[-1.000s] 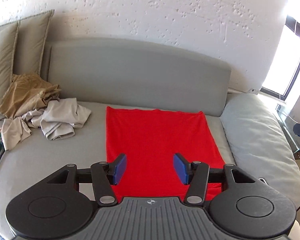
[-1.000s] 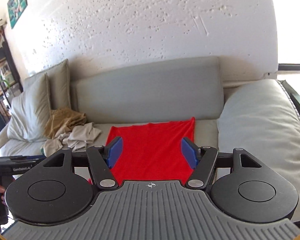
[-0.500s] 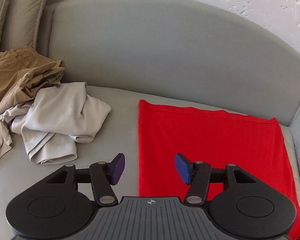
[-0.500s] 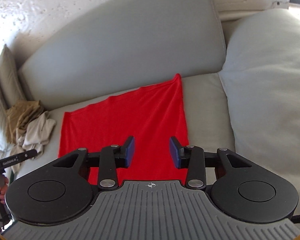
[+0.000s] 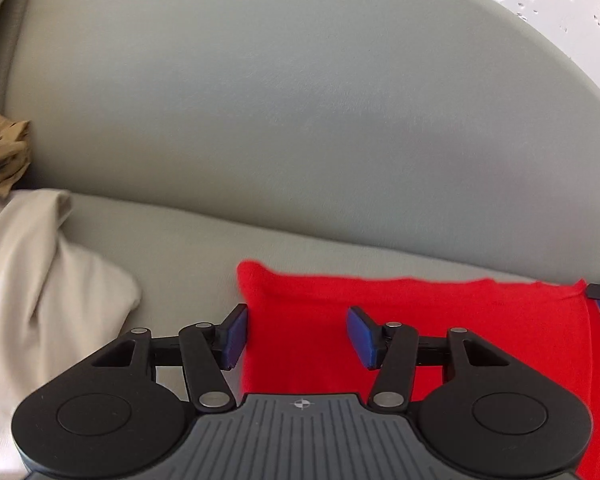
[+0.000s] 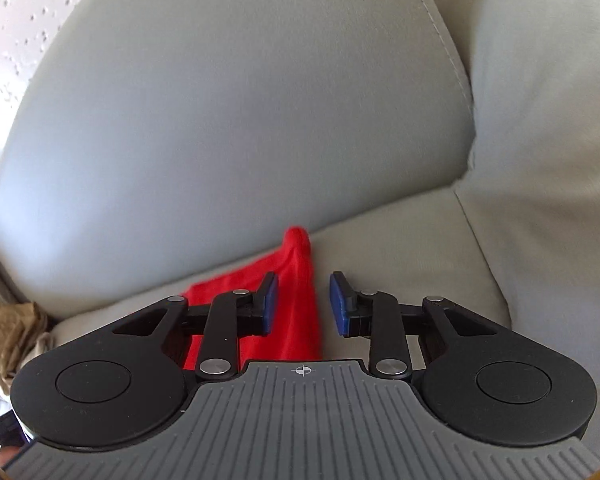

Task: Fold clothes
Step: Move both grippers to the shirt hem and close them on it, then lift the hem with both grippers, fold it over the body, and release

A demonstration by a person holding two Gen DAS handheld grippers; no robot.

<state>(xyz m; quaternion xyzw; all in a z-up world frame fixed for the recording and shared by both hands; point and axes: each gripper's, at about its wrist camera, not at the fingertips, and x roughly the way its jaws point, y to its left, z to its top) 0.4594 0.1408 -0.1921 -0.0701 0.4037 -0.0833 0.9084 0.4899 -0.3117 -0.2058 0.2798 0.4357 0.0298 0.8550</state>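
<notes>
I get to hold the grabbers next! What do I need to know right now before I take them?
Left gripper: open, nothing held, at the far left corner of the red cloth.
Right gripper: jaws have just been closing but remain apart, holding nothing, over the cloth's far right corner.
The red cloth lies flat on the sofa seat, against the backrest.
Done: cloth spread out. No fold of these far corners yet.
Left: pinch both far corners and bring them toward you, probably. A beige garment and a tan one wait at the left.
</notes>
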